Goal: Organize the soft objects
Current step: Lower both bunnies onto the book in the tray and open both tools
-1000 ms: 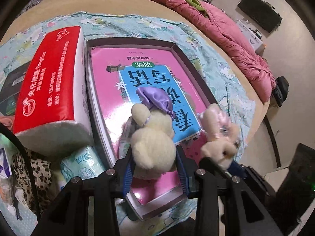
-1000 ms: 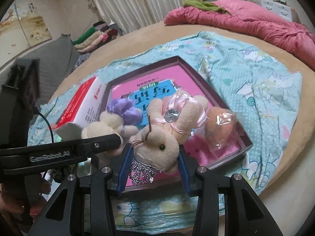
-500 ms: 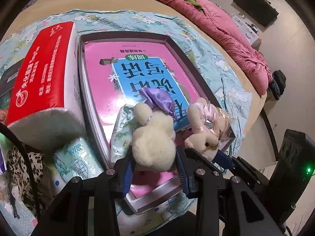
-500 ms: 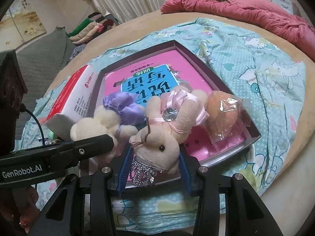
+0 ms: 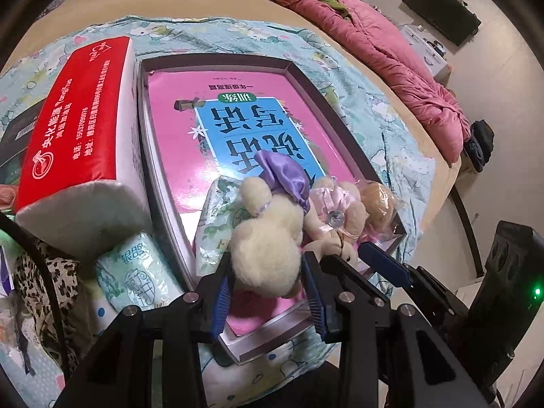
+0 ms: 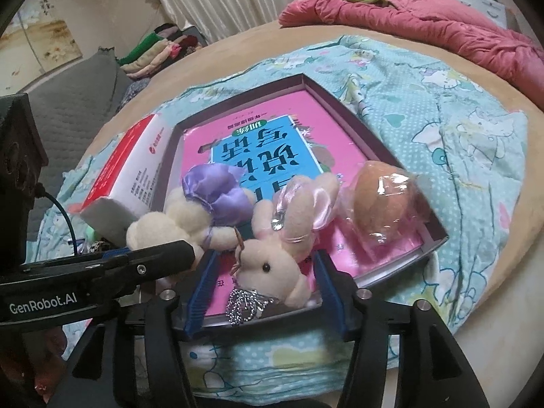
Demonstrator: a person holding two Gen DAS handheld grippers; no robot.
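A shallow dark box with a pink book in it lies on a turquoise cartoon sheet. My left gripper is shut on a cream plush rabbit with a purple bow, over the box's near end. Just right of it lies a pink plush rabbit with a beaded chain, resting in the box. My right gripper is opening around it, and gaps show between both pads and the plush. A wrapped orange egg-shaped sponge sits in the box's right near corner.
A red and white tissue box stands left of the dark box. One tissue pack lies inside the box, another outside it by a leopard-print cloth. A pink quilt lies at the back.
My right gripper's jaws have spread off the pink rabbit, which now lies lower in the box. The cream rabbit stays gripped in the left gripper, about where it was.
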